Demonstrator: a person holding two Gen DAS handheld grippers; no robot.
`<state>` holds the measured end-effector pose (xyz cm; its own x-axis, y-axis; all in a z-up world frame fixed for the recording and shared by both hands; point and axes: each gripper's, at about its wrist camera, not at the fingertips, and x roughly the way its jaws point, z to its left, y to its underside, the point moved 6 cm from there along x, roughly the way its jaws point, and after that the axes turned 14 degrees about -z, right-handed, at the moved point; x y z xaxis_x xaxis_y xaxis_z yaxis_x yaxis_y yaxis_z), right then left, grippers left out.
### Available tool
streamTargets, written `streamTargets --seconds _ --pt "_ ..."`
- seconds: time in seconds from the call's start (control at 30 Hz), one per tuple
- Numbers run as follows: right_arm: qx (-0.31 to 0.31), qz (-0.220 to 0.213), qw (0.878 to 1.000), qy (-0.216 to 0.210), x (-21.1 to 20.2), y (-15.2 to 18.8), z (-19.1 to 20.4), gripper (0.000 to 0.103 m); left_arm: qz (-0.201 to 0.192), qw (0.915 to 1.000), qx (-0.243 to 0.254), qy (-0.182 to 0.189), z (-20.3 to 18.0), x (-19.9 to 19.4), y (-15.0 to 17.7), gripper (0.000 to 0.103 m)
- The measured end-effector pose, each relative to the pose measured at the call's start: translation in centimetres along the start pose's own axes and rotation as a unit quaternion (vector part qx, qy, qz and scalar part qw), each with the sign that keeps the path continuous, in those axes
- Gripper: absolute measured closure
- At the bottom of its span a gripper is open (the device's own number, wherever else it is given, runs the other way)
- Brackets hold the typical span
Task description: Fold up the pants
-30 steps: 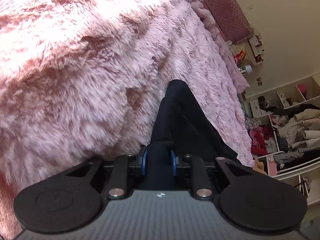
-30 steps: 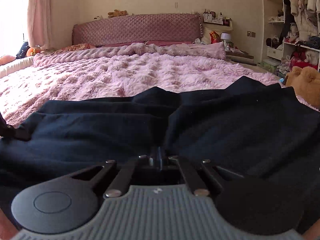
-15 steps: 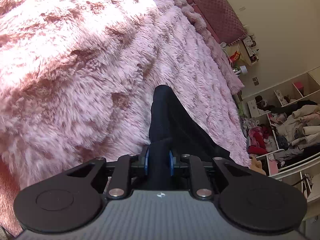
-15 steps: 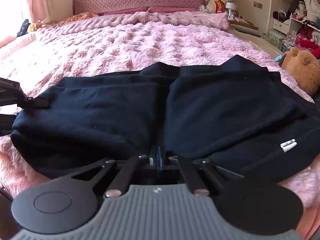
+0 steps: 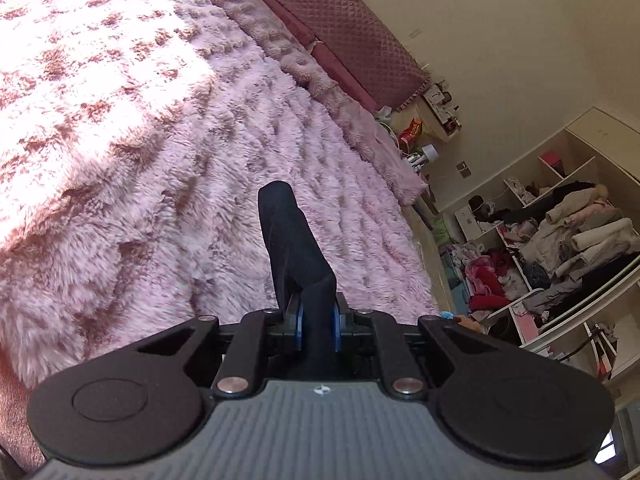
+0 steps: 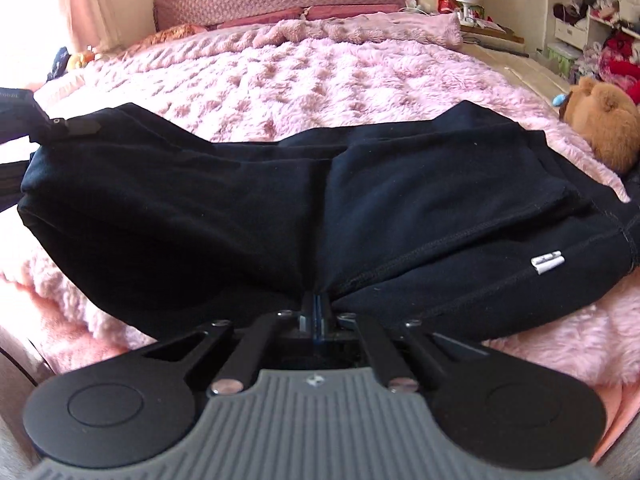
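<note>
We are holding the dark navy, soft-knit pants (image 6: 248, 216) by two points of one edge, above the fluffy pink plush blanket (image 6: 340, 76) that covers the bed. Our right gripper (image 6: 317, 312) is pinching fully together on the near edge of the fabric, close to the centre seam; our left gripper (image 5: 316, 322) is clamping a thick bunched end of the same garment, its blue-lined jaws having just been closing tighter on the cloth between them. In the right wrist view the left gripper is showing at the far left corner of the pants.

The pants are lying doubled already — layered edges and stitched hems are stacking on the right side, where a small white tag (image 6: 546, 265) is showing. So one fold seems done, we judge, and we are carrying the gripped edge for the next one. What is left: laying that edge over, letting go and smoothing the bundle — the left side is sagging. A brown plush toy (image 6: 604, 128) is sitting just beside the right corner.
</note>
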<state>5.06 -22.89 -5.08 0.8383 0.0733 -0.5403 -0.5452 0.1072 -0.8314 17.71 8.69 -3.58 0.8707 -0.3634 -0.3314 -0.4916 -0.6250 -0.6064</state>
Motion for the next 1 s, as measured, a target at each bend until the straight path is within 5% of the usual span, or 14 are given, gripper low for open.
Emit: streamTargets --seconds 0.23,0.4,0.63,1.0 --pt "0.095 -0.050 0.994 0.012 -2.8 -3.1 -5.8 0.103 0.008 0.9981 0.051 0.034 -8.0 1.0 0.6 0.089" --pt "0.135 -0.111 0.984 0.038 -4.9 -3.8 -10.2 0.103 0.056 0.9963 0.027 0.059 -10.3 2.9 2.8 0.090" --pt "0.164 -0.124 0.978 0.044 -4.6 -3.2 -13.2 0.103 0.056 0.9968 0.049 0.030 -11.2 4.6 4.6 0.091" --pt "0.151 -0.146 0.978 0.011 -4.3 -3.5 -12.5 0.103 0.028 0.9874 0.152 -0.034 -13.2 2.4 3.7 0.091"
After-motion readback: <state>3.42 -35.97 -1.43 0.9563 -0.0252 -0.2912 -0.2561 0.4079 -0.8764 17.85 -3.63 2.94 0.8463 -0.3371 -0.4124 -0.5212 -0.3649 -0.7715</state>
